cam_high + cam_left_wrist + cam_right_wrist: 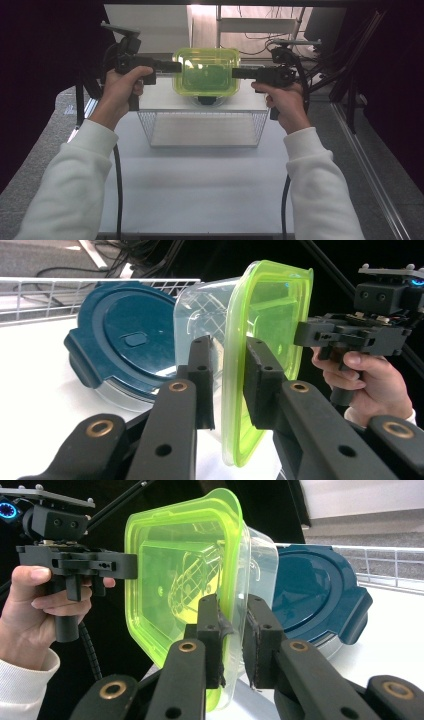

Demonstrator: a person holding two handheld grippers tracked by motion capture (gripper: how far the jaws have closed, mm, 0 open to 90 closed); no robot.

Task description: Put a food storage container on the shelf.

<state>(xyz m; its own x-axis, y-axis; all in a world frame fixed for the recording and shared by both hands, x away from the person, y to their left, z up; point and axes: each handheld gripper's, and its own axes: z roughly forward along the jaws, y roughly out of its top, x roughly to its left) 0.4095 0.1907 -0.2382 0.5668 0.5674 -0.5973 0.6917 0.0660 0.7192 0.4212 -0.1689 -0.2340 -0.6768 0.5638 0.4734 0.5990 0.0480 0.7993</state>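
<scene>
Sleeves (75, 180) of white cloth come up from the near edge of the high view, one on each forearm, over the white table (200, 185). Beyond them stands a wire basket (202, 127), the landmark for everything else; a bare stretch of table lies on its near side. Above and just behind the basket, the person's two hands hold the grippers level and facing each other. The left gripper (175, 66) sits over the basket's left end and the right gripper (237, 73) over its right end, and between them hangs a clear container with a yellow-green lid (206, 71), held off the table above the basket's far side. In the left gripper view the left gripper (227, 372) has its jaws clamped on the container's edge, one pad on the clear wall and the other against the yellow-green lid (265, 340). In the right gripper view the right gripper (232, 630) is likewise pressed together on the opposite edge, one pad over the lid's rim and the other on the clear wall, with the container with a yellow-green lid (185, 580) standing on edge in that view. Just beyond and beneath the lifted container, behind the basket, a round container with a dark blue lid (125, 335) rests on the table, apart from both grippers. Past it the room is dark, with a few cables (250, 45) showing.
</scene>
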